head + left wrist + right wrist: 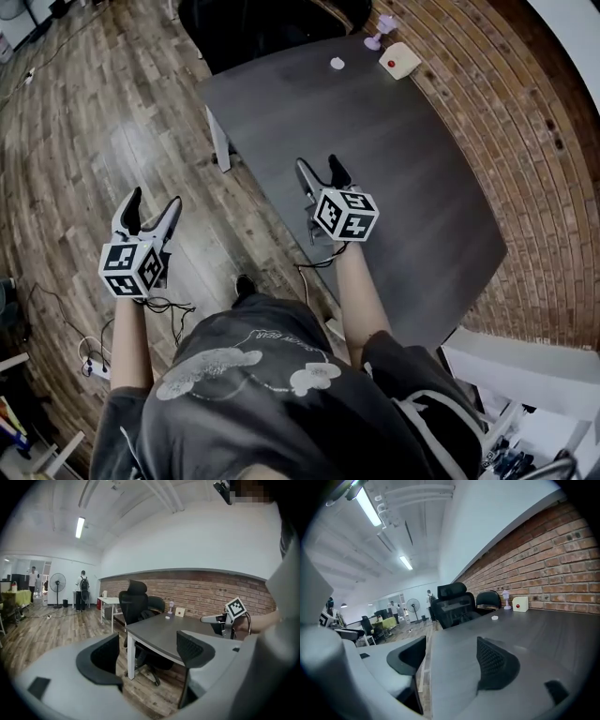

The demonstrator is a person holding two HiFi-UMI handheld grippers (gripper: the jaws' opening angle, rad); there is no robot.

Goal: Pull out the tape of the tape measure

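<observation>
Out at the far end of the bench (422, 187), the small white round thing (337, 64) is too small to say what it is, and so is the little purple thing (382, 30) beside the cream box (400, 61). The black chair (262, 28) runs off the head view's top edge. The right claw (319, 165) covers a patch of the bench near its edge. In the left gripper view, the person (83, 588) beside the fan (57, 582) is too far off for detail
</observation>
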